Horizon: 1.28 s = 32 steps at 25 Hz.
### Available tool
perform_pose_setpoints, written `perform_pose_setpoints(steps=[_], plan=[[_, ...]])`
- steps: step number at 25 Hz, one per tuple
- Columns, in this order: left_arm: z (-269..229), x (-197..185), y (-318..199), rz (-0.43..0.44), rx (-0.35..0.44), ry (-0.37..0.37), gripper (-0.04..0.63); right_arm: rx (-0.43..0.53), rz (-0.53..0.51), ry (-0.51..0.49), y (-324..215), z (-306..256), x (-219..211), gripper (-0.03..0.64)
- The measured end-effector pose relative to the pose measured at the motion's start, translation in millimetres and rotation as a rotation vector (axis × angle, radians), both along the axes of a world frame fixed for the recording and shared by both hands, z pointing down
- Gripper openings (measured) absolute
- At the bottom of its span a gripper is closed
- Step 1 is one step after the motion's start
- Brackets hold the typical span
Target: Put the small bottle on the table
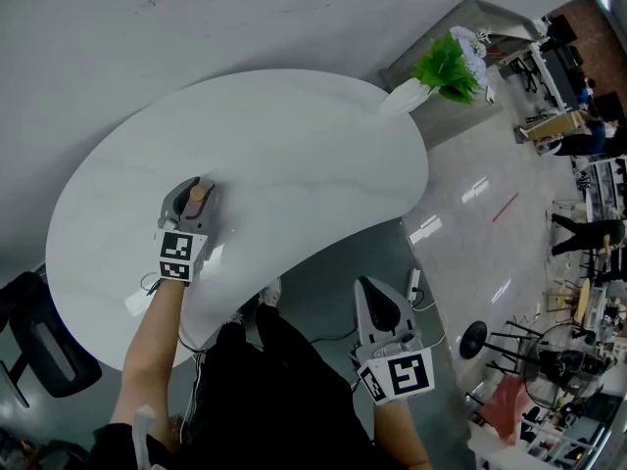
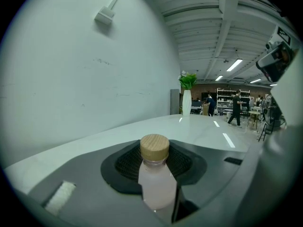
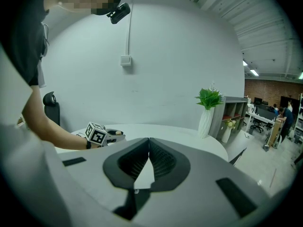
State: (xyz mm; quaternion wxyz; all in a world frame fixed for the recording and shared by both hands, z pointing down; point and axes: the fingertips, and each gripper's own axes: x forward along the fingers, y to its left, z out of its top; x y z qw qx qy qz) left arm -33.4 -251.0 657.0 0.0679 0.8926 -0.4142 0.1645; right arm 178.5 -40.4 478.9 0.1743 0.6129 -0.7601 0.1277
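The small bottle (image 2: 155,183), pale pink with a wooden cap (image 2: 155,148), stands between the jaws of my left gripper (image 2: 154,161), and the dark pads close on its sides. From the head view, that left gripper (image 1: 193,190) is over the left part of the white table (image 1: 304,145) with the bottle (image 1: 197,202) in it. Whether the bottle's base touches the tabletop is hidden. My right gripper (image 1: 375,300) hangs off the table's near edge over the floor, jaws shut with nothing between them (image 3: 149,140).
A white vase with a green plant (image 1: 436,71) stands at the table's far right end beside a grey cabinet (image 1: 480,23). A black chair (image 1: 39,341) stands left of the table. The person's legs are against the near edge. People and shelves fill the far room.
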Motion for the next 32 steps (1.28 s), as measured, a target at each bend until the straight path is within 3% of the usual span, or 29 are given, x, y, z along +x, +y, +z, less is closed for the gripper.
perform_pose_setpoints(steps=[8,22,32], plan=[[0,2,1,0.013,-0.012,-0.009,0.247,0.006,-0.001,-0.008,7,0,2,0.006],[-21,1,3,-0.001,0.013,-0.027,0.249,0.038,-0.014,-0.037,11,-1,7,0.006],[-51,-6,16,-0.031,0.025,-0.021,0.249,0.087,-0.080,-0.060,1,-13,-1,0.006]])
